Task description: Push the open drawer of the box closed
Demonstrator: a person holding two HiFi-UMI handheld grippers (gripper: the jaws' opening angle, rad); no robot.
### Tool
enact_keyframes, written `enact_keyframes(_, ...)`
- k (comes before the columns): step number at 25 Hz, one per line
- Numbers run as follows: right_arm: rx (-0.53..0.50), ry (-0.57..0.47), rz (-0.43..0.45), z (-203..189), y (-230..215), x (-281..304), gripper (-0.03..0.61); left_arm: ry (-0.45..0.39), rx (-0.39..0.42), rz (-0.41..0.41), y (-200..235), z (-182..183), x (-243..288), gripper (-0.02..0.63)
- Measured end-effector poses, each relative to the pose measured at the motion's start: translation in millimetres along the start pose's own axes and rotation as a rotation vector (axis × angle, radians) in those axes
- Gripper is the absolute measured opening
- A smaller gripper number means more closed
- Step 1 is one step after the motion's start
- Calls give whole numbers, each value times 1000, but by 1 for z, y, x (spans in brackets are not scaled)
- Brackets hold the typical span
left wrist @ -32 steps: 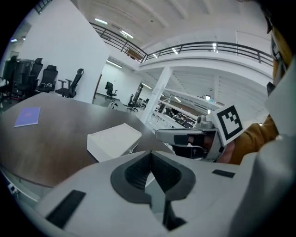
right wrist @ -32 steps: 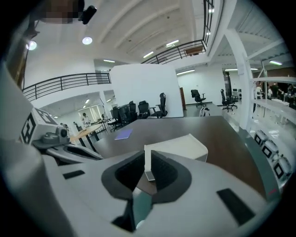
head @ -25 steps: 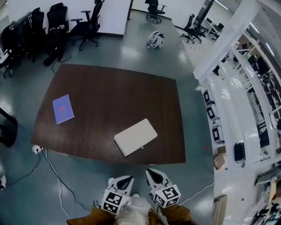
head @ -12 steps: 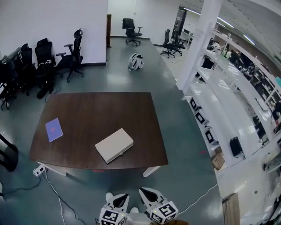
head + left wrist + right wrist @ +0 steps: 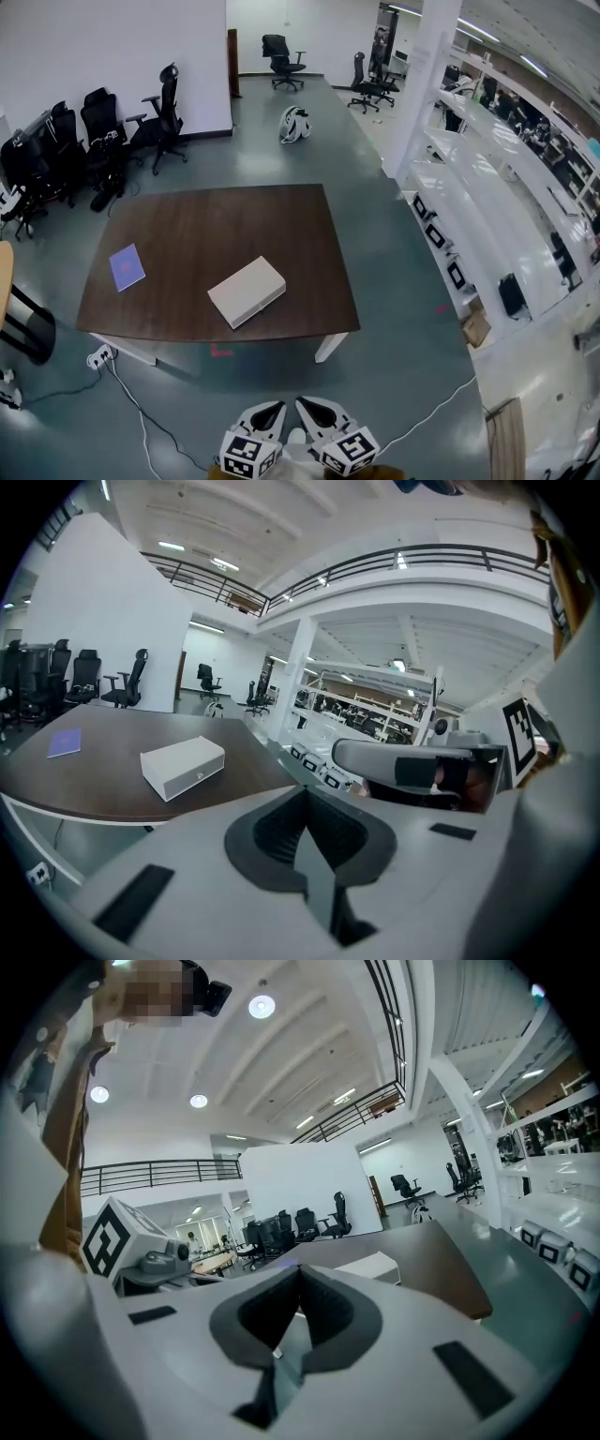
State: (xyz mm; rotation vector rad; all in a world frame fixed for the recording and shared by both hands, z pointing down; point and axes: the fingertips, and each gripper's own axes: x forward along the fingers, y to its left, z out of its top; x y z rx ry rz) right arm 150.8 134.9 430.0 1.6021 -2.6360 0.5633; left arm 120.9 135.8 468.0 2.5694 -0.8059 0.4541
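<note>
While both tools hang low in front of the person, well short of the table, the left gripper has its jaws pressed together with nothing between them. The same goes for the right gripper, clamped tight on empty air. The two sit side by side, neither touching anything on the table.

Moving out, one dark wooden table carries two things. One pale box lies close to the table's near edge, roughly midway along it. Its long axis runs on a diagonal from the near-left corner toward the far-right corner. One long side, with a small knob on it, faces the near edge and the near-right corner. From here I cannot tell whether the drawer stands out from the box. One purple booklet lies flat by the left edge, well apart from the box.
</note>
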Motion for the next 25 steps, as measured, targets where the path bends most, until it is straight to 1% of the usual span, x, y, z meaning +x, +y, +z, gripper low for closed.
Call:
enact_keyframes(3,15,2,-8,-6,8,3,6,11,-16,5,2,-3,-6,6)
enact_keyframes(6,9,-8,-19,-7,15,6,6,15,-25,13,7,-9,-13,6)
enact_keyframes(11,2,-19,-37,-5,26,14,6,-23,18,15,17,2,-27,5)
enact_keyframes(14,-16,-24,-42,-3,33,21,6,-39,33,2,21,7,-31,5)
enact_keyframes(18,-17,-21,-43,-4,36,23,5,-38,32,-5,21,4,-33,5)
enact_keyframes(25,-31,-11,-35,-7,52,35,5,-55,28,4,36,4,-46,5)
